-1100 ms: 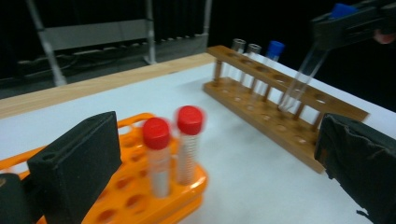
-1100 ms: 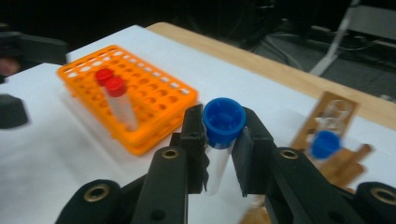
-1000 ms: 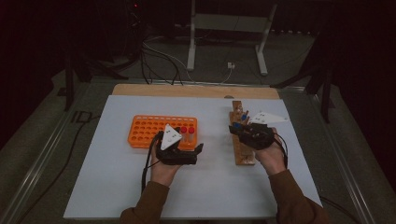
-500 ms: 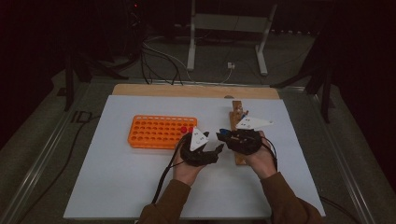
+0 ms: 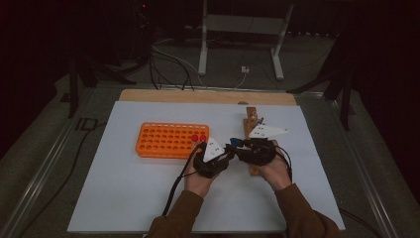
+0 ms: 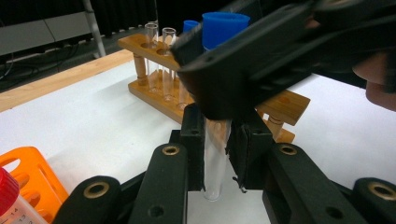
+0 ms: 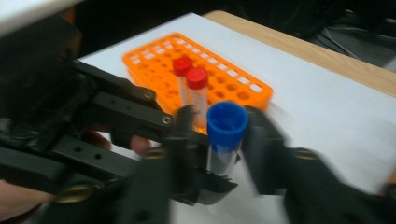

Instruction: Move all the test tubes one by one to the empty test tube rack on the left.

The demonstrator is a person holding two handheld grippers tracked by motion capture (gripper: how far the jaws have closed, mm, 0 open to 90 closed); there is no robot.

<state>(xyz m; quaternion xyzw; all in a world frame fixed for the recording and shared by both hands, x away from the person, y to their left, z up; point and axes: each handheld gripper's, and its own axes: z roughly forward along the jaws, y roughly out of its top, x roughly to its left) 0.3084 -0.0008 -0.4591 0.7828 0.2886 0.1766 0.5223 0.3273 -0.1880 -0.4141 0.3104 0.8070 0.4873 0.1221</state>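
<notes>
Orange rack [image 5: 171, 140] sits left of table [image 5: 124, 198] centre, wide bare room toward the left edge. Left gripper [image 5: 229, 149] pinches the upright tube [image 6: 215, 154] mid-table. Right gripper [image 5: 241, 147], jaws just opening, flanks its blue cap. Wooden rack [image 5: 251, 121] behind. Dark room.

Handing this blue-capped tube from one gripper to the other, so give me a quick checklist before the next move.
1. Left gripper clamped on the tube's lower body: ok.
2. Right gripper letting go; its jaws have just been opening, with the tube between them: cannot tell if fully clear.
3. Blue cap seated on the tube: ok.
4. Tube upright: ok.
5. Free holes in the orange rack: ok.
6. Red-capped tubes apart from the handover: ok.
</notes>
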